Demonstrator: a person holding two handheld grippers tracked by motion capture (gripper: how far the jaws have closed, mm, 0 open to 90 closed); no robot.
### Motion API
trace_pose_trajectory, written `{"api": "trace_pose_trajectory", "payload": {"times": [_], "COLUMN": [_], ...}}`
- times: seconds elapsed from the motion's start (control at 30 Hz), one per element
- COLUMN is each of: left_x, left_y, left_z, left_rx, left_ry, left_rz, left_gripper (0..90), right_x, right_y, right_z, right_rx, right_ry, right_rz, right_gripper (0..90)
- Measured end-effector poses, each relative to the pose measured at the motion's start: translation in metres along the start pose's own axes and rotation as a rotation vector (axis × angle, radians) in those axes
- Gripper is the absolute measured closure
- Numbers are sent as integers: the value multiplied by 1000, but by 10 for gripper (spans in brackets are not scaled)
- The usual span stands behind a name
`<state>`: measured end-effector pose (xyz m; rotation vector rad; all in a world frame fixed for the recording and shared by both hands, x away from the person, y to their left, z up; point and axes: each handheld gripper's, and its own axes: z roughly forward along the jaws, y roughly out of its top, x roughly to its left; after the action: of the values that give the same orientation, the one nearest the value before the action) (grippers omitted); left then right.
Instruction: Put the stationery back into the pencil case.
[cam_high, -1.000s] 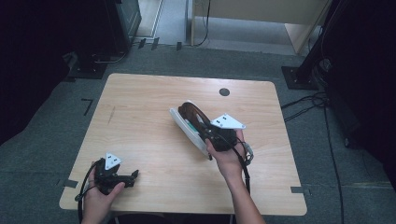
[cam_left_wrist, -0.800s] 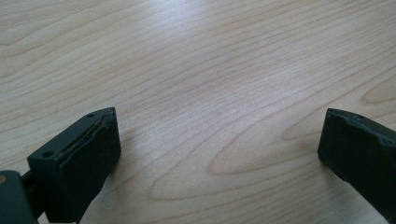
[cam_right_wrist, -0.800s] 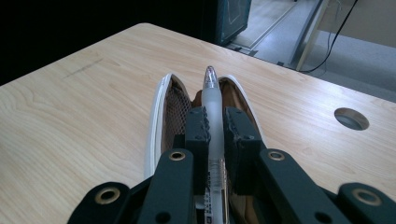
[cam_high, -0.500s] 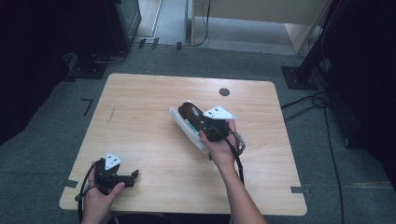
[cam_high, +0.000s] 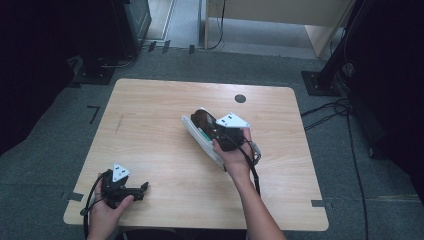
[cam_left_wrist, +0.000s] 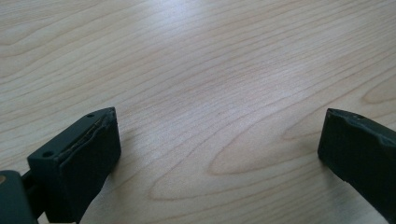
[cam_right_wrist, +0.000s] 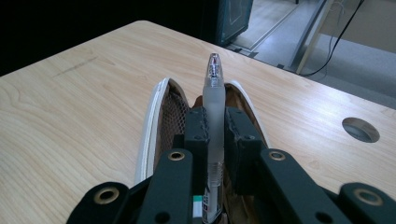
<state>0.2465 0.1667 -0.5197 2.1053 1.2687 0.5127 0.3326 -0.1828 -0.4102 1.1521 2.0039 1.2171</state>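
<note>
The right tongs (cam_high: 214, 131), gripping a pen (cam_right_wrist: 214, 121), have moved over the open case (cam_high: 200, 131).

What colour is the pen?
Frosted clear pen, seen best in the right gripper view.

The left gripper (cam_high: 142, 187) rests near the table's (cam_high: 150, 100) near-left corner, jaws wide apart. The right gripper (cam_right_wrist: 215, 123), apparently over mid-table, is clamped tight.
</note>
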Motion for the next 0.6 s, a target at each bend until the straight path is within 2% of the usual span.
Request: {"api": "trace_pose_trajectory", "payload": {"times": [0.33,0.43,0.6], "left_x": [0,0,0], "left_y": [0,0,0], "left_z": [0,0,0], "left_rx": [0,0,-1], "left_ry": [0,-1,0], "left_rz": [1,1,0], "left_gripper": [0,0,0], "right_x": [1,1,0], "right_y": [-12,-13,-13], "right_z": [5,5,3], "right_rx": [49,43,28], "right_ry": [10,3,-2], "right_rz": [-6,2,17], "right_gripper": [787,740,741]}}
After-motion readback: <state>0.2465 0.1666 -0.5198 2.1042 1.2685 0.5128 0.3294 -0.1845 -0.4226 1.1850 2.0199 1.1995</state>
